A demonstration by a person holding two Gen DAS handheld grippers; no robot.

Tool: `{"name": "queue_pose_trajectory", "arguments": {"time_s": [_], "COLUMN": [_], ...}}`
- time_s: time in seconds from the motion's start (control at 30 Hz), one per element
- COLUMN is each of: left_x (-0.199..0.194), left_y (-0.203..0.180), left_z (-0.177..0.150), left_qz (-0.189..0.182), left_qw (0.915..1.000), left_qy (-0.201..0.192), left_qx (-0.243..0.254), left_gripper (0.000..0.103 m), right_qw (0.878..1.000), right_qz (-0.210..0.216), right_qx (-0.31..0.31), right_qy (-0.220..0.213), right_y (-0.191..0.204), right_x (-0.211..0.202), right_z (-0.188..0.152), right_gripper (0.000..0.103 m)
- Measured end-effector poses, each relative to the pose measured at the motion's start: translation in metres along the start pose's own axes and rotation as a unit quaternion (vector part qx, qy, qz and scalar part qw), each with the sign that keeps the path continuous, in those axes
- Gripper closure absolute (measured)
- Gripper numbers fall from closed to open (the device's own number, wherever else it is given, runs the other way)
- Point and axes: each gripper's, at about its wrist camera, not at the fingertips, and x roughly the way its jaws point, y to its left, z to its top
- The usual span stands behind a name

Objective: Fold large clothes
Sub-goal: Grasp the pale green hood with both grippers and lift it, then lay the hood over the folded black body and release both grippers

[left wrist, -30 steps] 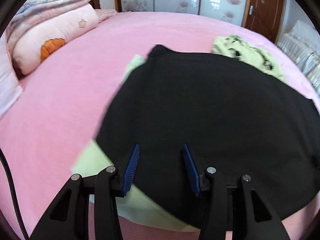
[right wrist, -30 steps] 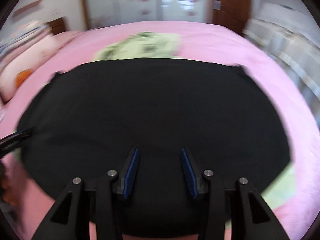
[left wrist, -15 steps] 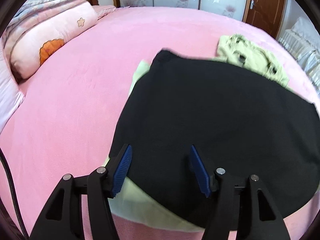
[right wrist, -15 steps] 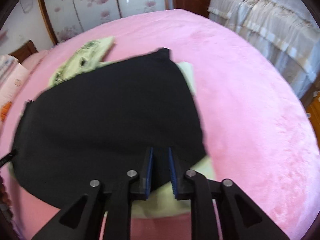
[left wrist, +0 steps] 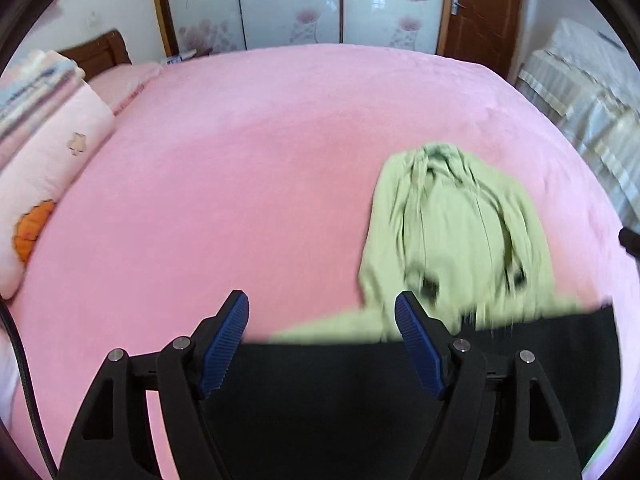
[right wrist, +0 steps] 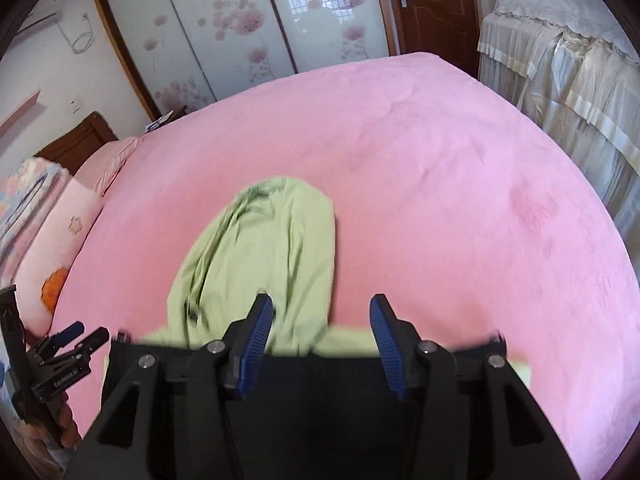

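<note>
The pink bed (left wrist: pixel 248 152) fills both of my views, and across its near edge lies the black garment (left wrist: pixel 360 400), folded flat with a straight far hem. Under and beyond it sits a light green garment (left wrist: pixel 452 220), rumpled, its pale edge showing as a strip along the black hem.

My left gripper (left wrist: pixel 322 320) hangs above that hem with its blue pads (left wrist: pixel 224 344) spread wide — nothing is between them, and the black cloth lies below the fingers, not in them. My right gripper (right wrist: pixel 320 324) hovers the same way over the far hem, jaws well apart and empty, the green garment (right wrist: pixel 264 256) running away from between its fingertips.

Both sets of jaws have just been opening. Half a second ago the right pair stood nearly together at the black garment's near corner, and the left pair sat low over its near-left edge. Now both views look from higher and farther along, so the black cloth fills only the bottom of each picture and much more bare pink shows.

Around it all: a pink pillow (left wrist: pixel 44 184) with an orange motif at the left, folded quilts stacked above it, flowered sliding doors (right wrist: pixel 224 28) behind, a brown door (left wrist: pixel 480 8), and a draped piece of furniture (right wrist: pixel 560 80) on the right. Nothing lies on the black garment.
</note>
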Motion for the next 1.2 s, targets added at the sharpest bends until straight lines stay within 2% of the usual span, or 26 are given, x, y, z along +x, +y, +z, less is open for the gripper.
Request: {"name": "queue_pose_trajectory", "arguments": {"time_s": [0.07, 0.2, 0.3, 0.43, 0.5, 0.6, 0.63, 0.67, 0.7, 0.73, 0.77, 0.87, 1.03, 1.1, 1.2], "left_x": [0.030, 0.080, 0.106, 0.149, 0.161, 0.171, 0.172, 0.172, 0.171, 0.167, 0.159, 0.131, 0.059, 0.024, -0.016], "left_y": [-0.006, -0.017, -0.021, -0.030, -0.034, -0.037, -0.037, -0.037, -0.037, -0.040, -0.044, -0.057, -0.043, -0.031, -0.004], "left_z": [0.025, 0.054, 0.060, 0.067, 0.066, 0.067, 0.067, 0.066, 0.066, 0.065, 0.065, 0.062, 0.047, 0.029, -0.006], "left_qz": [0.001, 0.011, 0.007, 0.015, 0.014, 0.007, 0.007, -0.005, -0.036, -0.037, -0.022, -0.010, -0.072, -0.105, -0.148], "left_qw": [0.9998, 0.9990, 0.9987, 0.9970, 0.9964, 0.9959, 0.9960, 0.9962, 0.9952, 0.9954, 0.9975, 0.9998, 0.9959, 0.9923, 0.9858], "left_qy": [0.015, 0.036, 0.035, 0.069, 0.077, 0.085, 0.082, 0.078, 0.078, 0.071, 0.051, 0.009, -0.040, -0.054, -0.055], "left_qx": [-0.013, -0.024, -0.038, -0.030, -0.030, -0.031, -0.034, -0.038, -0.047, -0.053, -0.045, -0.015, -0.039, -0.039, -0.056], "left_gripper": [0.028, 0.028, 0.028, 0.028, 0.028, 0.029, 0.040, 0.080, 0.100, 0.100, 0.101, 0.102, 0.102, 0.102, 0.102], "right_qw": [1.000, 0.998, 0.997, 0.996, 0.995, 0.992, 0.991, 0.992, 0.993, 0.995, 0.996, 0.999, 0.995, 0.989, 0.982], "right_qz": [-0.004, -0.001, 0.012, -0.001, -0.007, 0.013, 0.017, 0.015, 0.009, 0.002, -0.001, 0.001, 0.092, 0.136, 0.169], "right_qx": [0.016, 0.045, 0.065, 0.069, 0.076, 0.091, 0.094, 0.092, 0.083, 0.068, 0.052, 0.030, 0.036, 0.028, 0.000], "right_qy": [0.007, 0.042, 0.051, 0.062, 0.067, 0.088, 0.093, 0.089, 0.080, 0.073, 0.071, 0.035, -0.029, -0.055, -0.086], "right_y": [0.001, -0.004, -0.004, -0.002, -0.005, -0.011, -0.012, -0.011, -0.008, -0.005, 0.001, 0.011, 0.014, 0.014, 0.013], "right_x": [0.027, 0.087, 0.118, 0.149, 0.162, 0.179, 0.185, 0.187, 0.188, 0.188, 0.188, 0.164, 0.087, 0.045, -0.013], "right_z": [0.019, 0.039, 0.047, 0.057, 0.061, 0.059, 0.057, 0.054, 0.051, 0.049, 0.046, 0.041, 0.031, 0.018, -0.016], "right_gripper": [0.051, 0.051, 0.051, 0.051, 0.051, 0.051, 0.051, 0.051, 0.059, 0.092, 0.101, 0.100, 0.101, 0.101, 0.101]}}
